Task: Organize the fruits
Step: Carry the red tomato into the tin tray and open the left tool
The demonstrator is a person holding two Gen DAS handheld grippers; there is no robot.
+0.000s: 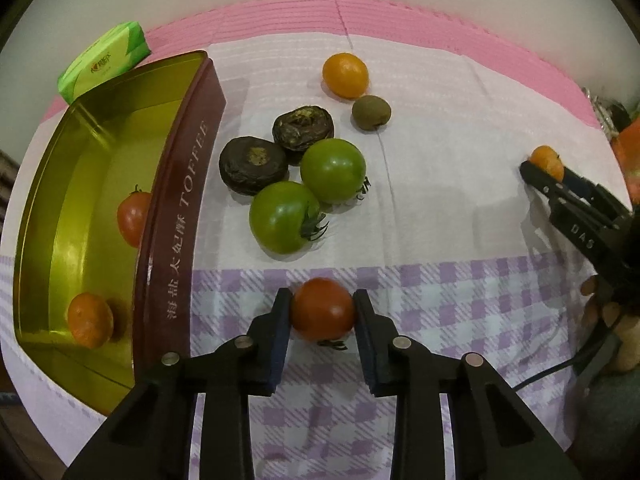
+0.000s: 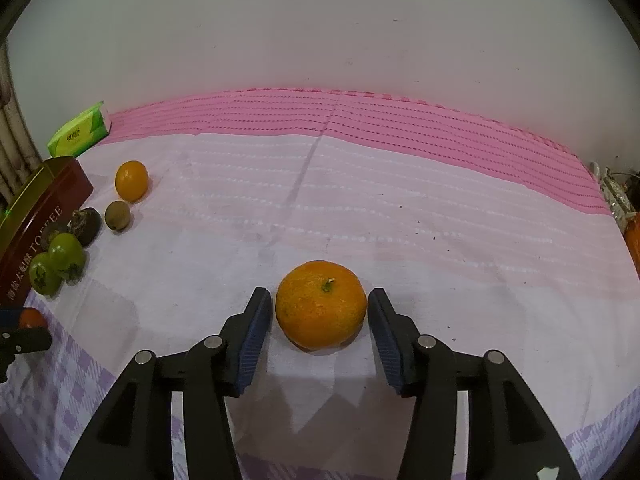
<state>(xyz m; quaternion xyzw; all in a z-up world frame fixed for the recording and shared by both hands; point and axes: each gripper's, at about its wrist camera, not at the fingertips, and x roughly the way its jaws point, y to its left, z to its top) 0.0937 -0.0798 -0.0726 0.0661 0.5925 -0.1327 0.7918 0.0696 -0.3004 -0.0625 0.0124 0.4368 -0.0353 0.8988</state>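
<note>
My left gripper [image 1: 322, 312] is shut on a red tomato [image 1: 322, 314] just above the checked cloth, right of the toffee tin [image 1: 176, 216]. The tin holds a red tomato [image 1: 133, 218] and a mandarin [image 1: 90, 320]. Two green tomatoes [image 1: 308, 192], two dark shrivelled fruits [image 1: 276, 144], a kiwi [image 1: 371, 112] and an orange fruit [image 1: 345, 75] lie on the cloth beyond. My right gripper [image 2: 318, 320] is open around a mandarin [image 2: 321, 305] resting on the cloth, pads close to both sides but apart from it. It also shows in the left wrist view [image 1: 546, 162].
A green tissue pack [image 1: 104, 60] lies behind the tin near the wall. The pink mat [image 2: 360, 120] runs along the back edge. Clutter and an orange object [image 1: 628, 152] sit at the far right. A cable [image 1: 552, 372] trails near the right hand.
</note>
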